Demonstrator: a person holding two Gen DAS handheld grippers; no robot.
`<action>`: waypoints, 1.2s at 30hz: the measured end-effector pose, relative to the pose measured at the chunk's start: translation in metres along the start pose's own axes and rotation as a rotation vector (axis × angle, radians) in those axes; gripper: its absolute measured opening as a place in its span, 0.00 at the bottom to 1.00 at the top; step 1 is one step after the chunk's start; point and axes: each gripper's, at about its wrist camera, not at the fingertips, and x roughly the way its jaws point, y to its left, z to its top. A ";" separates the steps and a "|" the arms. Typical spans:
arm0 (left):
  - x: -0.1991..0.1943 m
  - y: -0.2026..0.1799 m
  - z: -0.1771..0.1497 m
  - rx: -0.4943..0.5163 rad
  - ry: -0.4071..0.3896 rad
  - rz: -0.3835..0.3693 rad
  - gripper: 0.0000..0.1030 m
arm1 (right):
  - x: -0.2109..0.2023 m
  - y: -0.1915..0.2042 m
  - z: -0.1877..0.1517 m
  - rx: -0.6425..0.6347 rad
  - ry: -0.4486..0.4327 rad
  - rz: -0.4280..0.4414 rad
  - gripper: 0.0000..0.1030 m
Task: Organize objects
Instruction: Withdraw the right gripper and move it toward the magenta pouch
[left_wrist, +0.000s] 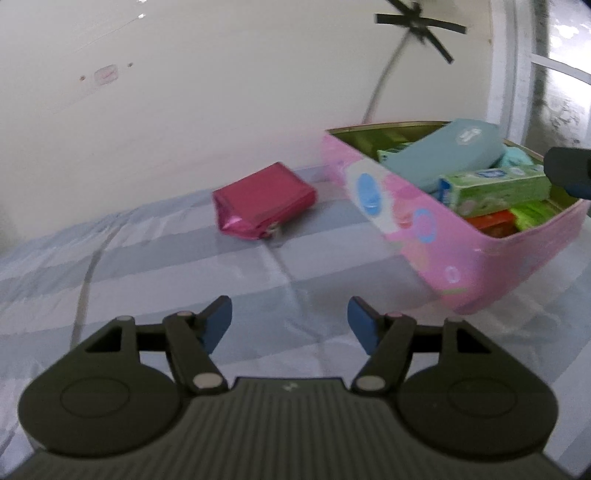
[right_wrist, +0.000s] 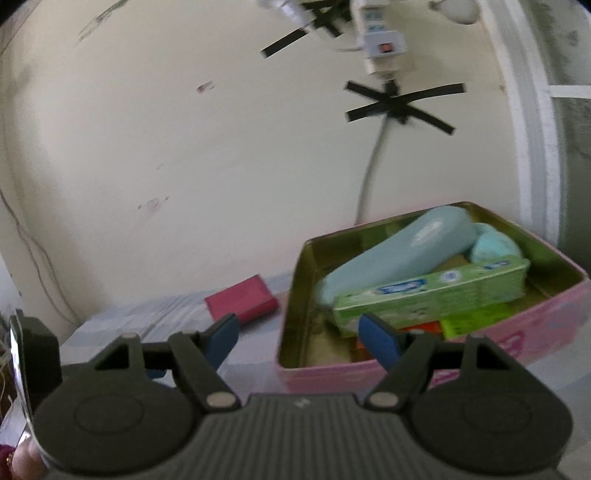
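Note:
A pink tin box (left_wrist: 424, 236) stands open on the striped cloth at the right; it also shows in the right wrist view (right_wrist: 517, 332). Inside lie a teal case (left_wrist: 443, 151), a green carton (left_wrist: 495, 188) and orange and green packs. The teal case (right_wrist: 399, 251) and green carton (right_wrist: 432, 295) show in the right wrist view too. A magenta pouch (left_wrist: 264, 201) lies on the cloth left of the box, and shows in the right wrist view (right_wrist: 242, 299). My left gripper (left_wrist: 290, 325) is open and empty, short of the pouch. My right gripper (right_wrist: 299, 336) is open and empty above the box's near left corner.
A grey-blue striped cloth (left_wrist: 147, 266) covers the surface up to a cream wall (left_wrist: 221, 92). A cable (right_wrist: 373, 166) taped with black strips runs down the wall behind the box. A window frame (right_wrist: 532, 129) stands at the right.

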 end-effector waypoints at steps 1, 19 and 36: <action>0.001 0.004 0.000 -0.004 0.001 0.005 0.70 | 0.004 0.005 0.000 -0.010 0.007 0.005 0.72; 0.022 0.064 -0.007 -0.117 0.009 0.054 0.71 | 0.068 0.072 -0.009 -0.162 0.122 0.047 0.73; 0.028 0.130 -0.010 -0.333 0.011 0.164 0.71 | 0.196 0.117 0.009 -0.255 0.268 0.005 0.79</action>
